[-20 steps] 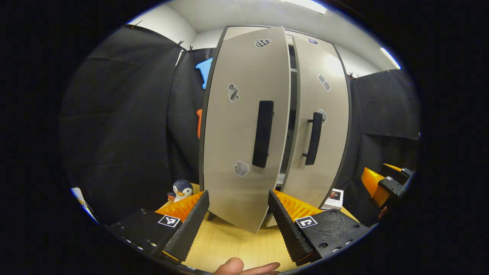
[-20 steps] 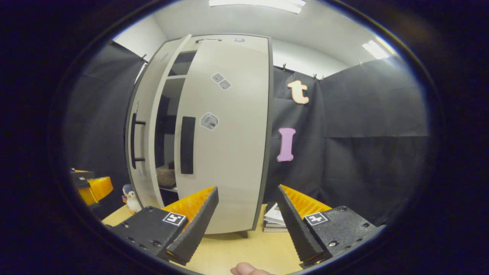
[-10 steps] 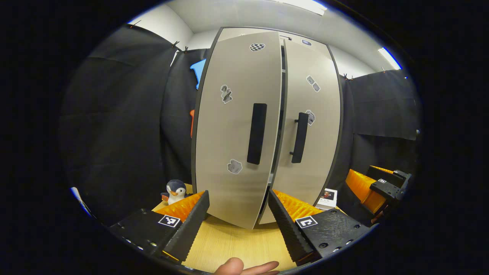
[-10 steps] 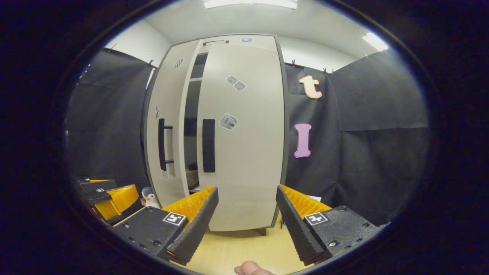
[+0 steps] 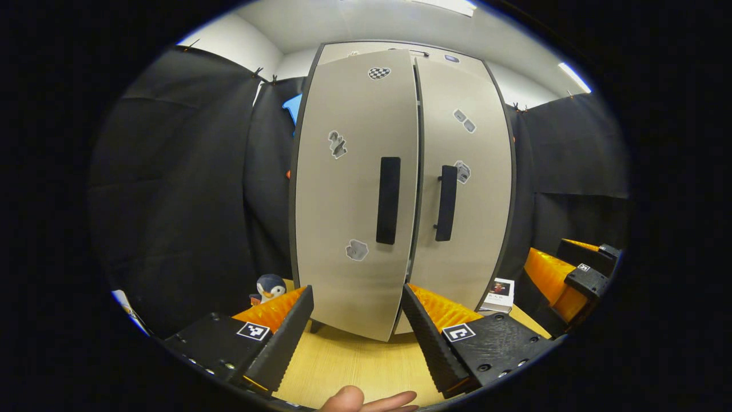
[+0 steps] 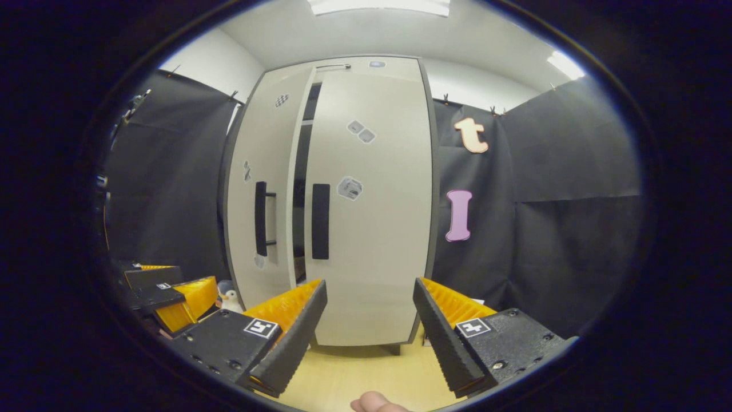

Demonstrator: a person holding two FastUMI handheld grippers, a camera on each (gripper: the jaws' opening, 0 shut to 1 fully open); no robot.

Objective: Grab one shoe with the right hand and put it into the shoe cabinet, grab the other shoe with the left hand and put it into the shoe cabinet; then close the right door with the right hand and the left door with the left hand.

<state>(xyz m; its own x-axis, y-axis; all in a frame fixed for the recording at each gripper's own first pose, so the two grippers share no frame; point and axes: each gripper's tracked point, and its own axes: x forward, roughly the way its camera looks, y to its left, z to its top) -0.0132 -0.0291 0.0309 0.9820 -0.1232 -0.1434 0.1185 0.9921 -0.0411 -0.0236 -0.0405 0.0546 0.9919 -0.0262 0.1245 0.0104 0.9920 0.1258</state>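
We find the tall beige two-door shoe cabinet (image 5: 400, 194) standing upright on the pale wooden counter (image 5: 349, 366), its long axis vertical, at twelve o'clock from both sets of fingers. In the left gripper view the left door (image 5: 349, 189) lies nearly flush, a thin dark seam running between it and the right door (image 5: 463, 189). In the right gripper view we see a narrow dark gap (image 6: 298, 189) between the two doors, so we judge the closing almost done, not finished. The shoes are not visible to us; we take them to be inside.

Our left gripper (image 5: 357, 337) has its fingers spread wide, holding nothing, just below the left door's lower edge. Our right gripper (image 6: 369, 337) is likewise wide and empty, facing the right door's lower part. The black vertical bar handles (image 5: 388, 200) sit at twelve o'clock above the left fingers, each near the central seam. We judge that a last push would fall to whichever door stands proud, and we cannot tell which one that is.

A small penguin toy (image 5: 270, 286) sits at nine o'clock of the cabinet's foot, a book (image 5: 498, 289) at three o'clock. Black cloth walls enclose the booth.
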